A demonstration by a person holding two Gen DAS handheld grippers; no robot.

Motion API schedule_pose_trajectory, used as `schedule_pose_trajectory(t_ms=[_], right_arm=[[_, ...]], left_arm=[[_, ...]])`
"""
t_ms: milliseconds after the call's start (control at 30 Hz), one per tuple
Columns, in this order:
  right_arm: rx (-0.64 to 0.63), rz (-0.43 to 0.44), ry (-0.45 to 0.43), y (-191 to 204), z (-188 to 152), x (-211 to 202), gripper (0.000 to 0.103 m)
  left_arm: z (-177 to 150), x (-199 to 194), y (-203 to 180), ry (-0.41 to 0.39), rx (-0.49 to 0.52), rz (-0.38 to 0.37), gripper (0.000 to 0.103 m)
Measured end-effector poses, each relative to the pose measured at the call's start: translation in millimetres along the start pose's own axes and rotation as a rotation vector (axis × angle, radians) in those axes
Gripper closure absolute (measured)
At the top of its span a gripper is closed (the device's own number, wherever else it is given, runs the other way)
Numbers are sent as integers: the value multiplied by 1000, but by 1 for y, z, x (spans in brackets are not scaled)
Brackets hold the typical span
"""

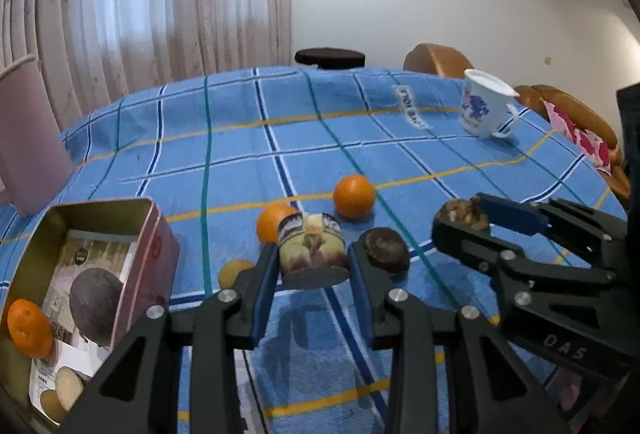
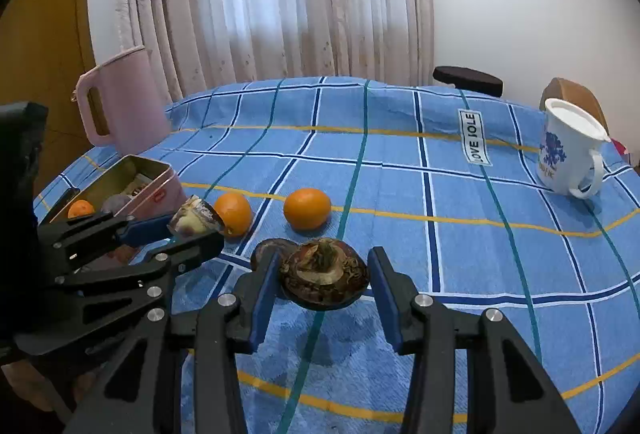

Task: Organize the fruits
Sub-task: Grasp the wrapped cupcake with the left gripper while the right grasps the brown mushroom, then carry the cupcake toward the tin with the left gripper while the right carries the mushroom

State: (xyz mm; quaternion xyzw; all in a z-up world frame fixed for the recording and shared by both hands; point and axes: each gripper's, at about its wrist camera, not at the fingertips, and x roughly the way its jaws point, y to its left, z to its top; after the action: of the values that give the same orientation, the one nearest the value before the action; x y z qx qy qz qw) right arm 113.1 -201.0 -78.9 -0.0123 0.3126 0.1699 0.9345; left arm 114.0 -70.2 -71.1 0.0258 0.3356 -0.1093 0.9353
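My left gripper (image 1: 313,254) is shut on a pale cut fruit half (image 1: 311,246), held above the blue checked cloth; it also shows in the right wrist view (image 2: 196,220). My right gripper (image 2: 324,270) is shut on a dark brown fruit half (image 2: 323,274), also seen in the left wrist view (image 1: 462,215). Two oranges (image 1: 354,195) (image 1: 274,222), a dark round fruit (image 1: 386,249) and a small yellow fruit (image 1: 234,272) lie on the cloth. An open pink tin (image 1: 152,246) at left holds an orange (image 1: 30,328), a dark fruit (image 1: 96,302) and pale fruits.
A white mug with a blue print (image 1: 484,105) stands at the far right of the table. A pink jug (image 2: 120,101) stands at the far left behind the tin. A chair (image 1: 436,59) and a dark stool (image 1: 330,57) are beyond the table's far edge.
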Motion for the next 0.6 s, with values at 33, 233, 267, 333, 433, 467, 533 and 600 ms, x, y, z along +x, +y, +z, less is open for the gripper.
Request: schedule_pose_trajectory(t_ms=[33,233,267,333,433,467,533,600], right_arm=[[-5,4,-7,1,0,-1,56],[-18,9,-61,4,-1,-12,56],[-18,11,-62,4,-1,-12,56],[-19,14,-66,4,-1,-13,56],[-25,24,-86,4,-2,-17,56],[-28,24,-90,4,-2,-18,56],[-33,25,-97,5,-2,-19,56],[-37,25,-104,6,-3,-21,56]], left_arm=[[0,-2,0,-9,1,1,67],[0,-10,1,-57,-8,20,67],[0,-11,1,-64,-6,20,67],[-1,-14,0,-78,-6,26,67],[-2,-18,0,-101,-7,32,67],[-2,-20,0,-108,-9,36,67],[-3,-22,1,-119,-12,39,67],[-3,-24,1,-129,-16,42,67]])
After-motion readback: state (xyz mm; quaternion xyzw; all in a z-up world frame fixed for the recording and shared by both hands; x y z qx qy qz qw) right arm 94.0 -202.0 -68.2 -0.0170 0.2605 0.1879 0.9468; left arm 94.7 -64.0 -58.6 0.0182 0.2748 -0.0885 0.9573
